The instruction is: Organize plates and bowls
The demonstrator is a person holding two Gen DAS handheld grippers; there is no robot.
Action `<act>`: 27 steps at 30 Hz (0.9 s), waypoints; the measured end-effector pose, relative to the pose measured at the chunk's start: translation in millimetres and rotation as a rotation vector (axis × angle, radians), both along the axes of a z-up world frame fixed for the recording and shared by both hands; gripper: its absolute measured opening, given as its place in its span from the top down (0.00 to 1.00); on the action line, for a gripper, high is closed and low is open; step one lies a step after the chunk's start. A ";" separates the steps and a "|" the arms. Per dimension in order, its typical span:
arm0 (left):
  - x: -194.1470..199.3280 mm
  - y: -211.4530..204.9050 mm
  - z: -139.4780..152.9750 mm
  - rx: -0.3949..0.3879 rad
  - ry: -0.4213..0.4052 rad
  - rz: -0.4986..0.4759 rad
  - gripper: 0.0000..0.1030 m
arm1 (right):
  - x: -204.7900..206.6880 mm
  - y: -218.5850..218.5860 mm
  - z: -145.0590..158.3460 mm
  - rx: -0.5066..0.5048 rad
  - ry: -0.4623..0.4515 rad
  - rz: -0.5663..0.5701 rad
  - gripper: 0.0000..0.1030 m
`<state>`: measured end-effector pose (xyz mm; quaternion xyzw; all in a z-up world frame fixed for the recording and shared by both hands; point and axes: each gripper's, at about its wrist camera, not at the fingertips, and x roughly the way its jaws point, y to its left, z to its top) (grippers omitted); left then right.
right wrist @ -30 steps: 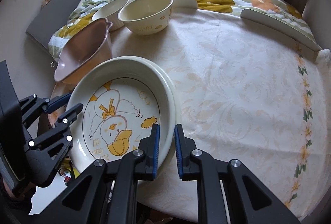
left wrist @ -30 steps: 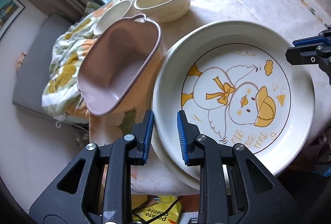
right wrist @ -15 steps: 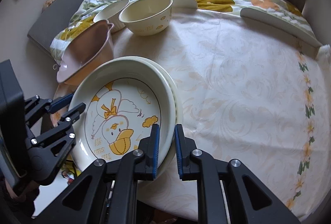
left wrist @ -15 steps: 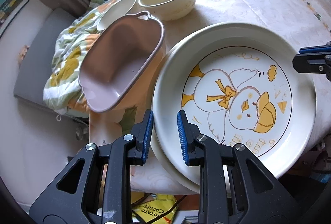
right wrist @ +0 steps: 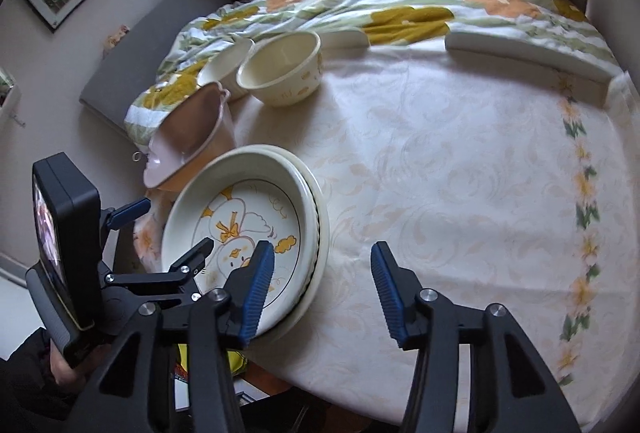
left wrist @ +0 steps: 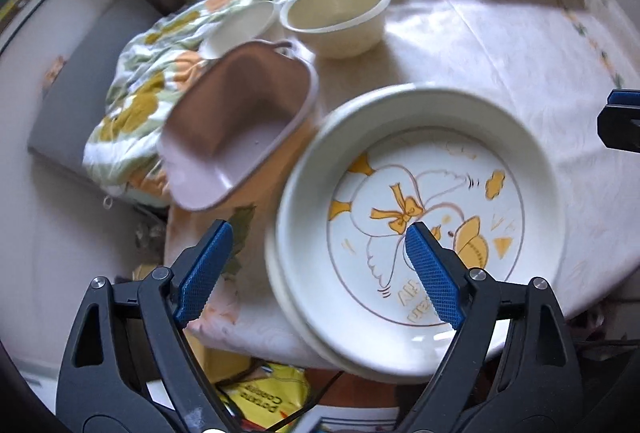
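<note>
A white deep plate with a duck drawing sits stacked on a second white plate at the table's near-left edge. My left gripper is open, its jaws standing either side of the plate's near rim without touching it; it also shows in the right wrist view. My right gripper is open above the plates' right rim and holds nothing. A pink rectangular dish tilts over the table edge. A cream bowl and a small white bowl stand behind it.
The round table has a pale patterned cloth. A flowered quilt lies behind it. White plates rest at the far edge. A yellow packet lies on the floor below. A grey cushion is at left.
Both grippers have opened and let go of the duck plate, which now rests on the lower plate. Both have drawn back and up a little.
</note>
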<state>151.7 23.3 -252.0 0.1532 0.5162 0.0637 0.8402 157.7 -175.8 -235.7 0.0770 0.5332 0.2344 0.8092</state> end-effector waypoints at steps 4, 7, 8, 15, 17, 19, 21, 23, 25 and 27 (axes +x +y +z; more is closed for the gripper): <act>-9.5 25.9 48.4 -0.136 -0.086 0.156 0.15 | 18.7 0.1 31.2 0.031 -0.063 0.083 0.55; -13.8 59.5 81.6 -0.275 -0.179 0.302 0.01 | 37.1 13.1 48.9 0.055 -0.100 0.150 0.14; -14.9 69.7 87.5 -0.300 -0.214 0.350 0.00 | 43.6 20.2 53.4 0.069 -0.118 0.172 0.04; 11.1 131.7 64.2 -0.406 -0.207 0.488 0.00 | 86.8 89.9 40.8 0.047 -0.043 0.317 0.00; 23.9 146.0 47.1 -0.447 -0.175 0.504 0.00 | 99.7 112.7 27.3 0.030 -0.003 0.325 0.00; 35.6 160.3 26.1 -0.506 -0.144 0.522 0.00 | 109.7 133.2 12.1 -0.029 0.025 0.301 0.00; 45.9 171.1 9.3 -0.546 -0.119 0.536 0.00 | 118.5 149.8 -1.6 -0.038 0.058 0.315 0.00; 55.0 178.7 -3.9 -0.571 -0.092 0.535 0.00 | 128.7 168.2 -19.3 -0.045 0.107 0.332 0.00; 65.7 182.9 -18.8 -0.583 -0.066 0.525 0.04 | 136.4 179.4 -32.7 -0.048 0.138 0.340 0.00; 73.2 183.8 -25.7 -0.592 -0.045 0.514 0.21 | 142.9 189.3 -43.9 -0.065 0.155 0.342 0.06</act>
